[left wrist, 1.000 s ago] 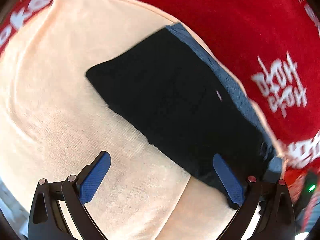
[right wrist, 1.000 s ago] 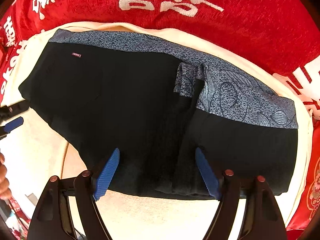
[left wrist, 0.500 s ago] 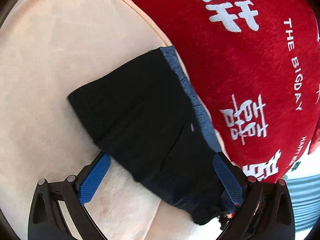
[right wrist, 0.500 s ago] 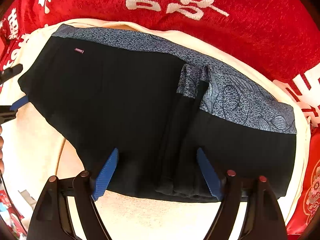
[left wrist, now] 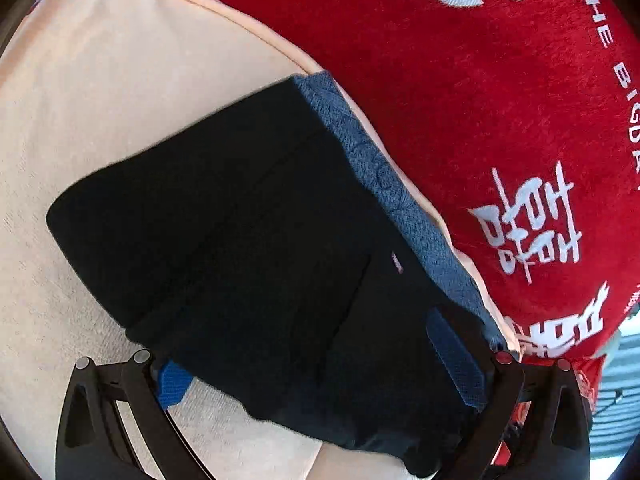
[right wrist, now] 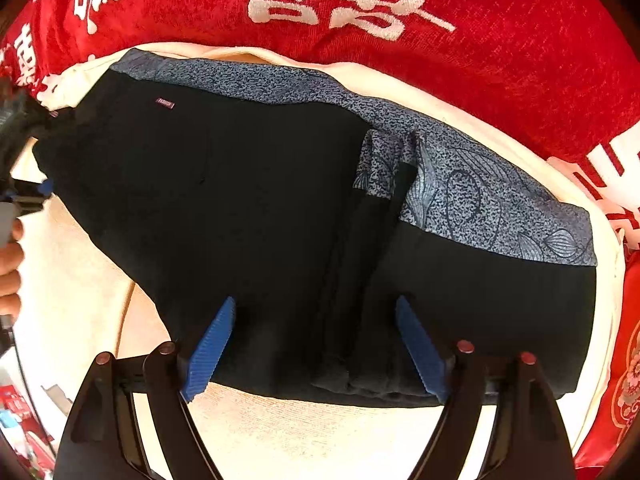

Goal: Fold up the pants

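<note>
The black pants (right wrist: 280, 208) with a blue-grey patterned waistband (right wrist: 480, 196) lie folded on a cream cloth (right wrist: 320, 436). In the left wrist view the pants (left wrist: 248, 248) fill the middle, waistband (left wrist: 384, 184) toward the red cover. My left gripper (left wrist: 320, 368) is open, its jaws astride the near end of the pants; the left finger (left wrist: 172, 384) is partly under the fabric edge. My right gripper (right wrist: 316, 348) is open, its jaws over the pants' near folded edge. The left gripper also shows at the left edge of the right wrist view (right wrist: 24, 196).
A red cover with white characters (right wrist: 340, 4) lies behind the cream cloth, also in the left wrist view (left wrist: 500, 100). A person's fingers (right wrist: 10, 260) show at the left edge. Small clutter (right wrist: 20, 412) sits at the lower left.
My left gripper has swung round and moved in over the pants' end, its left finger now at the fabric edge. The right gripper has hardly moved. The pants lie as before.
</note>
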Demonstrator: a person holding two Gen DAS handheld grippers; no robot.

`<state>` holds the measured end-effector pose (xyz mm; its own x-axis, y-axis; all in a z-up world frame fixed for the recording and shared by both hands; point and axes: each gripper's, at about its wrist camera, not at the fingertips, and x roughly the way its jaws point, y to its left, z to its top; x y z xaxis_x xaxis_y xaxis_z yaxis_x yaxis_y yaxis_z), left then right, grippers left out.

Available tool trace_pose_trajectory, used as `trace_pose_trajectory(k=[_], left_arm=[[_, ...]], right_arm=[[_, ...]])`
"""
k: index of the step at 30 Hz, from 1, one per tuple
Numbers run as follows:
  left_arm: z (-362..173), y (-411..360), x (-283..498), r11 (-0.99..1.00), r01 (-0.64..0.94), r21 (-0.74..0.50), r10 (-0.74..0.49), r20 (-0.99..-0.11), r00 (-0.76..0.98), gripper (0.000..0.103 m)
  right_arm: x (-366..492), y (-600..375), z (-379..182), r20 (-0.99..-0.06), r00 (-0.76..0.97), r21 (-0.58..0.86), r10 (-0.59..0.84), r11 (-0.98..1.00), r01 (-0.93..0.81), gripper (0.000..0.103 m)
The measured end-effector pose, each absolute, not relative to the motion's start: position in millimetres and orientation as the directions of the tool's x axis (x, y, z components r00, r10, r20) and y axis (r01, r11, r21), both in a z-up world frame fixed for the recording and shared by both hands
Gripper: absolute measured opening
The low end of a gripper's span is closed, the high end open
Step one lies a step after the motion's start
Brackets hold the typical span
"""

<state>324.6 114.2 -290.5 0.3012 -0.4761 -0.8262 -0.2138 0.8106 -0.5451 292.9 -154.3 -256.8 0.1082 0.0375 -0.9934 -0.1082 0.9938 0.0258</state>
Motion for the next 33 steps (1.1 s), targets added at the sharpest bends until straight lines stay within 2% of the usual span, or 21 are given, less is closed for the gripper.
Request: trace_pose_trajectory(k=[1, 3, 5, 6, 8, 10, 12, 16, 19, 24, 29, 30, 31, 32, 33], left_arm=[[-287.9, 111.4, 325.3, 0.821, -0.215, -0.529, -0.460, -0.836, 0.298, 0.103], [-284.5, 102.3, 327.1, 0.869, -0.217, -0.444, -0.381, -0.881, 0.280, 0.092], [-279.4, 91.3, 328.1, 0.929, -0.181, -0.321, -0.269, -0.926, 0.263, 0.058], [-277.5, 87.9, 327.7, 0.949, -0.163, -0.270, -0.222, -0.940, 0.260, 0.050], [-272.4, 84.1, 324.5, 0.965, -0.125, -0.232, -0.191, -0.943, 0.272, 0.041], [-263.8, 74.1, 318.7, 0.984, -0.054, -0.167, -0.143, -0.942, 0.305, 0.040], [-256.5, 51.8, 309.5, 0.997, 0.064, -0.031, -0.051, -0.935, 0.350, 0.040], [-248.8, 15.5, 290.0, 0.967, 0.208, 0.146, 0.043, -0.901, 0.432, 0.040], [-247.7, -2.0, 279.0, 0.933, 0.271, 0.235, 0.082, -0.875, 0.478, 0.040], [-247.0, -8.5, 269.1, 0.912, 0.302, 0.279, 0.099, -0.862, 0.497, 0.040], [-241.5, -12.9, 258.1, 0.900, 0.316, 0.301, 0.101, -0.848, 0.520, 0.040], [-239.7, -15.0, 256.5, 0.896, 0.319, 0.308, 0.104, -0.845, 0.524, 0.040], [-238.1, -16.4, 254.6, 0.894, 0.325, 0.309, 0.103, -0.847, 0.522, 0.040], [-237.2, -19.0, 253.5, 0.894, 0.331, 0.301, 0.105, -0.860, 0.500, 0.040], [-234.8, -19.8, 251.5, 0.896, 0.331, 0.297, 0.103, -0.862, 0.496, 0.040]], right_arm=[[296.2, -156.5, -257.3, -0.994, 0.105, 0.028, 0.040, 0.993, -0.111, 0.085], [301.1, -158.6, -252.1, -0.994, 0.097, 0.039, 0.051, 0.992, -0.120, 0.085], [308.7, -162.1, -240.4, -0.992, 0.093, 0.072, 0.082, 0.991, -0.112, 0.085], [315.0, -164.9, -229.6, -0.988, 0.103, 0.102, 0.113, 0.990, -0.100, 0.085], [329.5, -169.0, -210.6, -0.980, 0.125, 0.146, 0.157, 0.985, -0.090, 0.085], [352.3, -169.5, -189.5, -0.966, 0.139, 0.206, 0.217, 0.974, -0.092, 0.085], [381.1, -164.7, -173.4, -0.945, 0.117, 0.298, 0.307, 0.950, -0.089, 0.085], [441.7, -126.9, -161.2, -0.879, -0.011, 0.476, 0.477, 0.875, -0.090, 0.085], [484.8, -70.7, -166.3, -0.842, -0.152, 0.537, 0.518, 0.832, -0.136, 0.085], [502.6, 24.2, -194.7, -0.836, -0.355, 0.518, 0.417, 0.814, -0.262, 0.087], [497.3, 68.6, -229.1, -0.877, -0.419, 0.405, 0.233, 0.829, -0.386, 0.085], [496.1, 67.4, -235.7, -0.870, -0.438, 0.406, 0.225, 0.832, -0.378, 0.080], [496.8, 67.2, -239.2, -0.866, -0.446, 0.408, 0.224, 0.833, -0.373, 0.044], [495.9, 60.4, -240.6, -0.861, -0.448, 0.419, 0.241, 0.835, -0.357, 0.022], [495.5, 53.6, -239.1, -0.865, -0.435, 0.418, 0.249, 0.838, -0.351, 0.020]])
